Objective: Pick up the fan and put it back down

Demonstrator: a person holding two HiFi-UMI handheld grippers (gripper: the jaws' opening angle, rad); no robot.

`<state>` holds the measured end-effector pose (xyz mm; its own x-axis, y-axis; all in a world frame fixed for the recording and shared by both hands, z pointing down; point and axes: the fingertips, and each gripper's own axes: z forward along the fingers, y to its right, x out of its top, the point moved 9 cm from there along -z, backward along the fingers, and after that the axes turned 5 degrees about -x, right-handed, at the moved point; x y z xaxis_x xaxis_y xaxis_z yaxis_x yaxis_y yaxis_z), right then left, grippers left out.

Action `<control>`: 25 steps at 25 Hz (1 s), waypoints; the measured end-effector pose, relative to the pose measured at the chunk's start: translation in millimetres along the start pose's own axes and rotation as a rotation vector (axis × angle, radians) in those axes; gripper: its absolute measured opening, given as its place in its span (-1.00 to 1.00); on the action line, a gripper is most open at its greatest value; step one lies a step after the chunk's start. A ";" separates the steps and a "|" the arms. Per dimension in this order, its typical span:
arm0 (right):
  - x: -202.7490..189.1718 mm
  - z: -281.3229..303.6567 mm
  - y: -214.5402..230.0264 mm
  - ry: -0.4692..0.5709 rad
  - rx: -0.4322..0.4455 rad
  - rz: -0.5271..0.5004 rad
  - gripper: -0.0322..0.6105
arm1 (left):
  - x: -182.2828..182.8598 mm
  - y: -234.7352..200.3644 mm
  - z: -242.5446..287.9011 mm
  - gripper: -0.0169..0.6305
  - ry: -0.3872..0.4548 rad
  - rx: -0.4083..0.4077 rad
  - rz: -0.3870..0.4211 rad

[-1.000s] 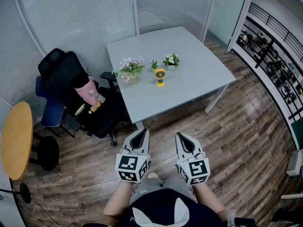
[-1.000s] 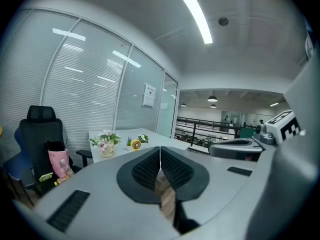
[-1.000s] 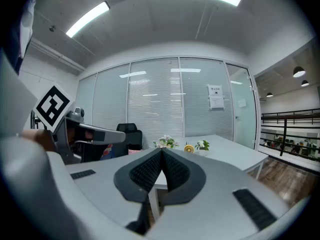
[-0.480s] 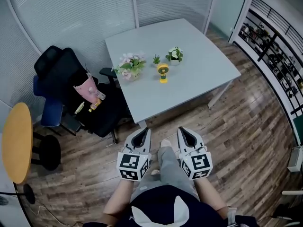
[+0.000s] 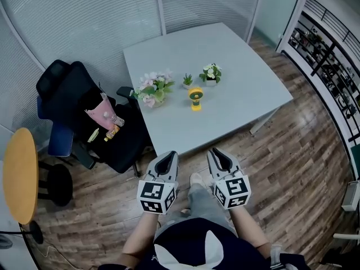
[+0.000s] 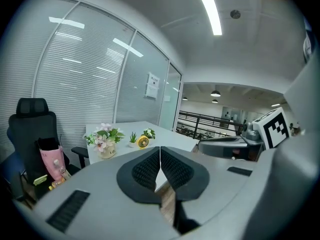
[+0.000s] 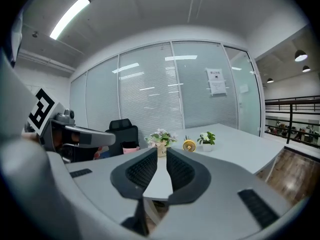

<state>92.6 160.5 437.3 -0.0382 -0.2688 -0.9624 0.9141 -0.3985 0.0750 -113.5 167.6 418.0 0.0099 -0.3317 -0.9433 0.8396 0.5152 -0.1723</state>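
**A:** What are your tongs doing?

**B:** I hold both low in front of me, side by side and pointing ahead at the grey table [image 5: 242, 72]. The left gripper [image 5: 166, 159] has its jaws together, pads meeting at the tip with nothing between them. The right gripper [image 5: 217, 155] is opening. There is a narrow gap between its pads, and only the table's near edge shows through it. Neither one grips or touches anything.

**A:** And the fan?

**B:** The small yellow fan [image 5: 195, 97] stands upright on the table, well ahead of both tongs and past the table's near edge. It sits roughly between the lines the two grippers point along, a little right of the left one and a little left of the right one.

**A:** What's around it?

**B:** A vase of pink and white flowers [image 5: 150, 90] stands left of the fan, almost straight ahead of my left tongs. Two small potted plants [image 5: 188, 81] [image 5: 211, 73] sit just beyond it. A black office chair [image 5: 67, 89] holding a pink bag [image 5: 101, 112] stands off to the left of my left tongs.
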 end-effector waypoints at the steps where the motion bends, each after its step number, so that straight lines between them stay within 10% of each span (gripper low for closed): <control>1: 2.0 8.8 4.4 -0.003 0.007 0.004 -0.68 | 2.8 -3.6 7.8 -0.88 -0.003 0.001 0.002; 12: 11.2 104.0 52.4 -0.058 0.068 0.022 -0.13 | 36.1 -38.7 67.9 -0.88 -0.014 0.058 0.018; 25: -0.7 199.1 87.9 -0.196 0.129 0.012 0.00 | 47.9 -81.7 130.7 -0.88 -0.045 0.111 -0.021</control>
<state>92.7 -49.0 496.5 -0.1172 -0.4343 -0.8931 0.8563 -0.4996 0.1306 -110.6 6.4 423.9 0.0139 -0.3777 -0.9258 0.8950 0.4176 -0.1569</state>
